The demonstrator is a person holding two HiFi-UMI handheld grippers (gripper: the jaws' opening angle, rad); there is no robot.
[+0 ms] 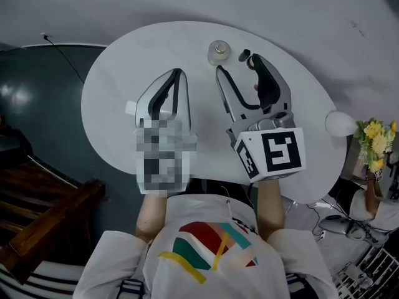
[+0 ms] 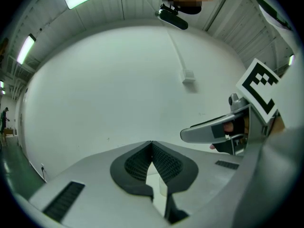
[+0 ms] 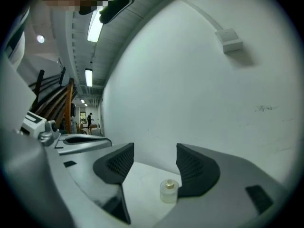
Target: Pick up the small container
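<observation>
Two hand-held grippers are held side by side over a white oval bench [image 1: 124,123]. The small container [image 1: 219,52], a pale round pot with a smaller cap on top, stands on the bench near its 12 o'clock edge.

The right hand-held gripper [image 1: 235,65] points toward 12 o'clock with its jaws wide apart. In the head view the container sits at about 11 o'clock from its tips, just past the nearer jaw. In the right gripper view the small container [image 3: 168,191] shows low in the gap between the two dark jaws, closer to the one at 3 o'clock, and neither jaw presses on it.

The left hand-held gripper [image 1: 177,73] lies at 9 o'clock of the right one and also points toward 12 o'clock. Its jaws are closed together on nothing, and the left gripper view shows its ribbed pads [image 2: 135,164] meeting tip to tip.

A marker cube [image 1: 274,151] sits at the back of the right hand-held gripper. Yellow flowers [image 1: 374,143] stand off the bench at its 3 o'clock side.
</observation>
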